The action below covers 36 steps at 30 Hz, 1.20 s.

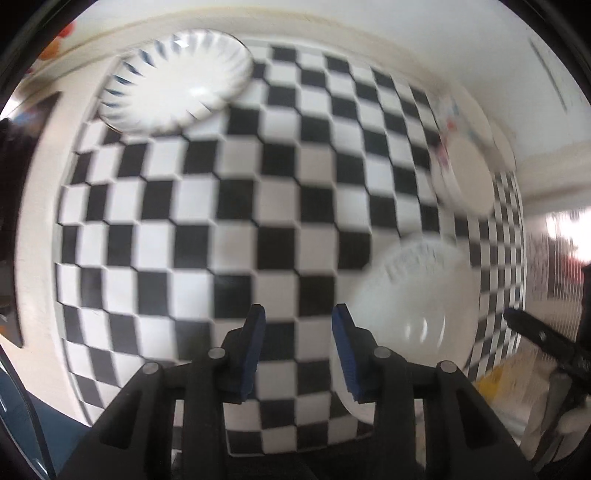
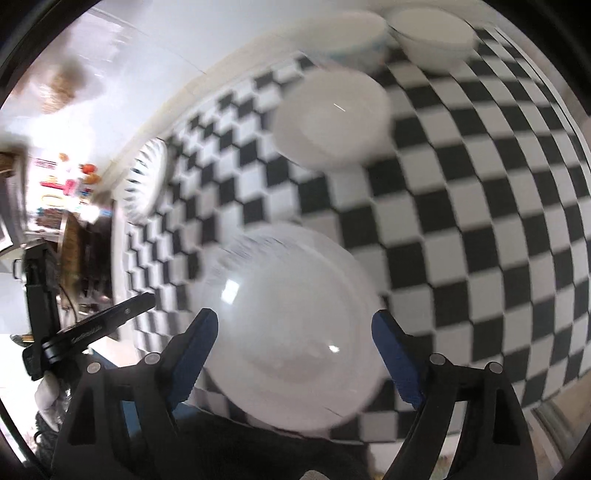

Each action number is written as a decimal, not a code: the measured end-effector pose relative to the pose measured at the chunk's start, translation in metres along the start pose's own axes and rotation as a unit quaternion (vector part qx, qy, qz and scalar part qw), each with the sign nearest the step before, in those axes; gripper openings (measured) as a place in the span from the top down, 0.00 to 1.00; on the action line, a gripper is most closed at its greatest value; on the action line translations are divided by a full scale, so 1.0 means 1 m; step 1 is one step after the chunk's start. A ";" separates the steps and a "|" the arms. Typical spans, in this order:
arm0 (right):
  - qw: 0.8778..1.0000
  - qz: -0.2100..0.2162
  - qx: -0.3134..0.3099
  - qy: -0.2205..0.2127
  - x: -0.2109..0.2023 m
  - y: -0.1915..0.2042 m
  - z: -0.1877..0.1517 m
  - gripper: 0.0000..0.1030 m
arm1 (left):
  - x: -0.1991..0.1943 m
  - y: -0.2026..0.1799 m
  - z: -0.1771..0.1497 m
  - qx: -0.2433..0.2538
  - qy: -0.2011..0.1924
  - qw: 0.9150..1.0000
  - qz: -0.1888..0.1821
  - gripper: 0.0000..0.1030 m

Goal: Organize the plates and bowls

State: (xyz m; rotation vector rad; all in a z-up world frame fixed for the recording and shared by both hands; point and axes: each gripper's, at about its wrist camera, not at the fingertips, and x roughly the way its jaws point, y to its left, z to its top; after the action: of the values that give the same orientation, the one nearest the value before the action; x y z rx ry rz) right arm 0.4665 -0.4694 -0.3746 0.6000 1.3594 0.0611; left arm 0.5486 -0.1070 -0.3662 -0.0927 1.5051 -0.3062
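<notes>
A white bowl [image 2: 295, 332] with a faintly patterned rim rests on the black-and-white checkered cloth [image 2: 461, 221]. My right gripper [image 2: 294, 315] hovers over it, open wide, its blue pads [image 2: 395, 354] clear of the rim on both sides. Beyond it sits a plain white bowl [image 2: 332, 118], with two more bowls [image 2: 436, 33] at the far edge. A blue-striped plate [image 1: 173, 81] lies at the cloth's far left corner. My left gripper [image 1: 299, 314] is open a little over bare cloth, nothing between its pads, and the white bowl [image 1: 417, 314] is just to its right.
The cloth [image 1: 221, 221] covers most of a white table. A stack of dishes [image 1: 469, 177] stands at the right in the left wrist view. The other gripper [image 1: 539, 336] shows at the right edge. Cluttered shelves [image 2: 62, 192] lie beyond the table's left.
</notes>
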 end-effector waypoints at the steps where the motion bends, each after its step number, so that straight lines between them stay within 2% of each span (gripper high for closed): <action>1: 1.000 0.007 -0.008 -0.009 -0.002 0.011 0.005 0.12 | -0.005 0.007 0.005 -0.007 -0.005 1.000 0.001 0.66; 3: 0.999 0.017 -0.026 -0.023 -0.003 0.030 0.014 0.04 | -0.015 0.027 0.018 -0.026 -0.018 1.000 0.001 0.66; 4: 0.999 0.020 -0.037 -0.027 0.000 0.045 0.018 0.03 | -0.018 0.037 0.024 -0.034 -0.022 0.999 0.001 0.66; 11: 0.995 0.029 -0.099 -0.012 0.044 0.137 0.063 0.03 | -0.038 0.108 0.063 -0.083 -0.047 0.995 0.013 0.66; 20: 0.994 0.053 -0.080 0.047 0.139 0.206 0.133 0.03 | -0.030 0.190 0.119 -0.132 -0.043 0.990 0.027 0.66; 23: 0.995 0.061 -0.052 0.063 0.170 0.214 0.157 0.03 | -0.020 0.210 0.142 -0.144 -0.033 0.989 0.020 0.66; 27: 0.995 0.055 -0.036 0.076 0.204 0.224 0.184 0.04 | -0.003 0.226 0.173 -0.160 -0.017 0.987 -0.011 0.66; 30: 0.995 0.052 -0.022 0.084 0.226 0.226 0.200 0.09 | 0.006 0.224 0.193 -0.149 -0.011 0.989 -0.017 0.66; 36: 0.994 0.044 -0.004 0.101 0.258 0.227 0.220 0.35 | 0.036 0.214 0.228 -0.116 0.018 0.993 -0.009 0.66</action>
State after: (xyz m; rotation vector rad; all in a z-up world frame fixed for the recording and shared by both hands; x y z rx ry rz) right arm 0.7975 -0.2593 -0.4881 0.6601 1.5261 0.2039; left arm 0.8058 0.0595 -0.4384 -0.2879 1.5723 -0.1472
